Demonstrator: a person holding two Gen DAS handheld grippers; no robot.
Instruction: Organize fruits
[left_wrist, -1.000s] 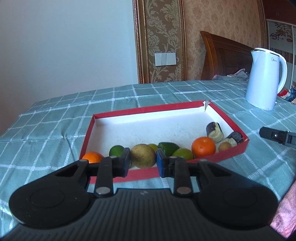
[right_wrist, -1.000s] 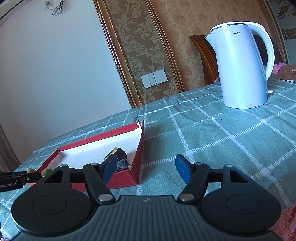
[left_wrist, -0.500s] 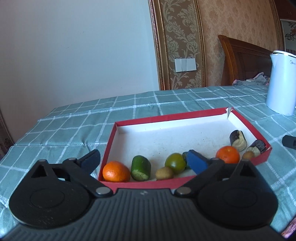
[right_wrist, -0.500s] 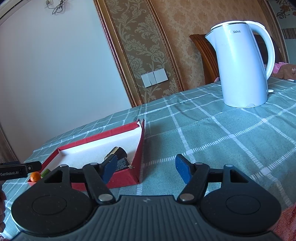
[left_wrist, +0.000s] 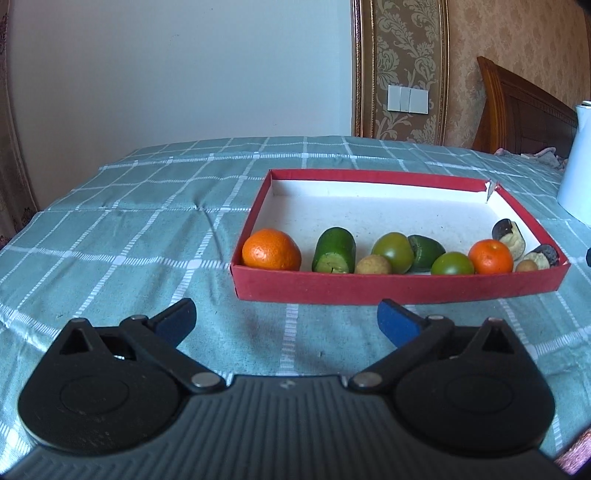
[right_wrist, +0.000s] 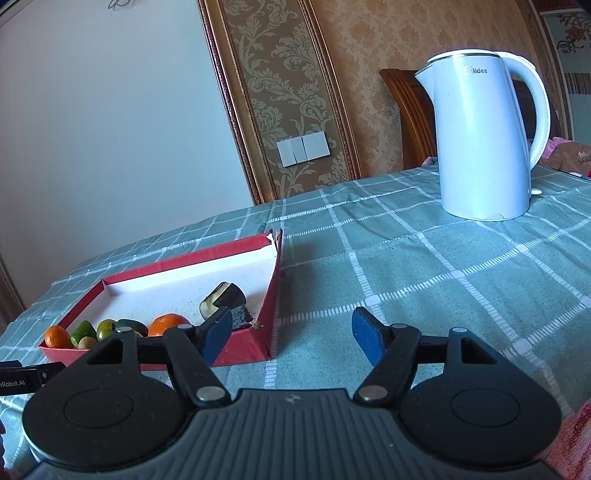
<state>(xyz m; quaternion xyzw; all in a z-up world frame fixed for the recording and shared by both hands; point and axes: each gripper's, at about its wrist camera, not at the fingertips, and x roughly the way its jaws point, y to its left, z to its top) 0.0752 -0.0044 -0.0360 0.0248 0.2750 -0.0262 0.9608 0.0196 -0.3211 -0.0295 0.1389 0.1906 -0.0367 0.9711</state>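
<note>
Fruit lined up along the near wall of the red tray (left_wrist: 399, 286)

Our left gripper (left_wrist: 286, 319), fingers spread wide and empty, sits low in frame facing that row; our right gripper (right_wrist: 290, 338), half open and empty, points past the tray's right corner.

Oranges (left_wrist: 271, 249), green fruits (left_wrist: 392, 252) and small brown ones (left_wrist: 373, 264) line the red box's (left_wrist: 399, 286) near wall; dark pieces (left_wrist: 509, 236), possibly banana, sit rightmost.

1. The left gripper (left_wrist: 286, 317) points slightly downward over the near table, its jaws spread wide with nothing between them.
2. The right gripper (right_wrist: 291, 334) sits to its right, tilted slightly down, jaws partly apart, having just opened a little, and empty.
</note>
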